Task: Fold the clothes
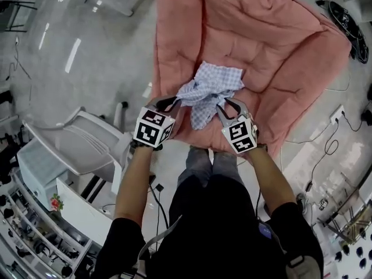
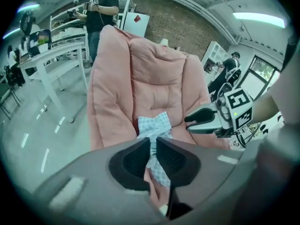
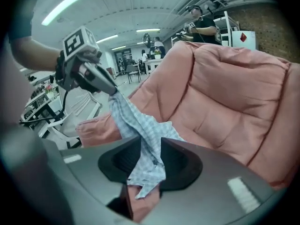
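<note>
Left gripper view first: the left claw has its two dark pads drawn almost together, with only a thin slit between them. A fold of the blue-and-white checked garment runs through that slit, so this claw is pinching the cloth. Seen from the right gripper view, the same claw holds the fabric at its very tip, and the cloth slopes down from there.

In that right gripper view the right claw stands a little wider. Its gap is filled with bunched check fabric, and a ragged edge hangs out below the pads, so it too is nipped on the garment.

From the head view the two claws sit side by side, near each other. The left one is at the crumpled garment's left edge and the right one at its right edge. The rest of the garment is bunched over the seat of a big pink padded armchair, towards the front of the cushion. The person's bare forearms reach forward from black sleeves, above their own legs.

Around the armchair is a pale, shiny floor. A white chair stands to the left of the armchair, and black cables trail on the floor to its right. In the left gripper view a person in black stands behind the armchair, beside a white counter.
</note>
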{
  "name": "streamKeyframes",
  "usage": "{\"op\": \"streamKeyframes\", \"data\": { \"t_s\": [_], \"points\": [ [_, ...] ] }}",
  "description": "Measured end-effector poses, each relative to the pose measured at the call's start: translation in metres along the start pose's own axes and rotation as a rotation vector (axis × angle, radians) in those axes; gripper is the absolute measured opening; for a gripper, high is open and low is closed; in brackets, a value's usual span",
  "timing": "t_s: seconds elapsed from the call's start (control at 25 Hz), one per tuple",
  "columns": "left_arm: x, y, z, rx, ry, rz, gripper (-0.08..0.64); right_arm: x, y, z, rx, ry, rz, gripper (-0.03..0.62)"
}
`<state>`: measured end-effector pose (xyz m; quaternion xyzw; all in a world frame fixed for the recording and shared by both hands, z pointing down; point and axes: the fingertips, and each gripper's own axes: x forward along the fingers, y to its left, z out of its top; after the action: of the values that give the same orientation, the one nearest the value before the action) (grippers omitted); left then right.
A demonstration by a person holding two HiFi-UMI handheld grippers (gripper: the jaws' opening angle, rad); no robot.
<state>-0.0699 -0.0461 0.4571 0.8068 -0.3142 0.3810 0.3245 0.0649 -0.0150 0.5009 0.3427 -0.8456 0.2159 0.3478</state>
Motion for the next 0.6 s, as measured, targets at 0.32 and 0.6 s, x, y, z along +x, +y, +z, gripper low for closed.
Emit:
{"op": "streamKeyframes", "data": {
  "t_s": [0.32,0.6],
  "points": [
    [-0.026,0.026,-0.024,-0.099,-0.029,0.031,0.054,0.064,0.02,-0.022,-0.178,0.131,0.038,0.147],
    [-0.027,0.046,-0.042,-0.165,-0.082,0.038,0.054,0.113,0.002,-0.058,-0.493,0.263,-0.109,0.142]
  ]
}}
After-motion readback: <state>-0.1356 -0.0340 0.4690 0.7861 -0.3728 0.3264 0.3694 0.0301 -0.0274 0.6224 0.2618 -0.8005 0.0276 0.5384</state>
